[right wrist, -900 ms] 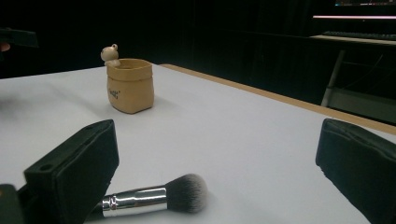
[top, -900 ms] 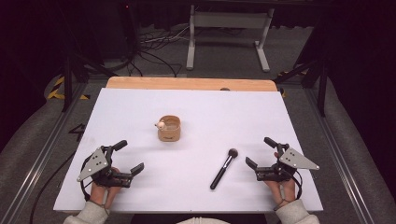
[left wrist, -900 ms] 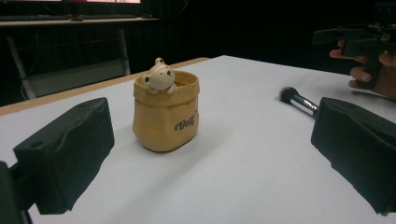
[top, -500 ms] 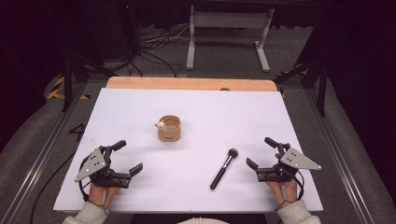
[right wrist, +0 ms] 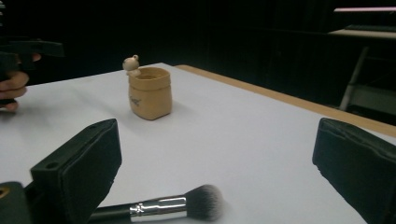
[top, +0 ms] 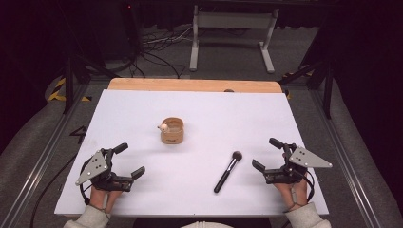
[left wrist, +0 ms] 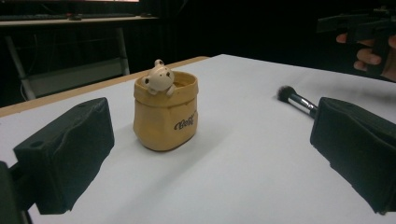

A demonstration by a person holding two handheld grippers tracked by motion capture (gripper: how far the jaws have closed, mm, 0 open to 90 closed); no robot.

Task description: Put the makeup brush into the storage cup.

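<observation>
A tan bag-shaped pot (top: 172, 131) with a small bear figure on its rim stands near the middle of the white table (top: 214, 114). A black-handled makeup brush (top: 228, 171) lies right of centre, bristles toward the far side. My left gripper (top: 129, 160) rests open at the front left, pointing toward the pot (left wrist: 166, 114), with nothing between its wide jaws (left wrist: 212, 154). At the front right my right gripper (top: 266, 154) is open too, just right of the brush. In the right gripper view the brush (right wrist: 173, 207) lies low between the jaws (right wrist: 215, 172), untouched, with the pot (right wrist: 150, 93) beyond.
A wooden strip (top: 190, 85) runs along the table's far edge. Behind it stand a metal frame (top: 228, 28) and cables on the floor (top: 157, 52). Metal rails (top: 43, 161) flank both sides of the table.
</observation>
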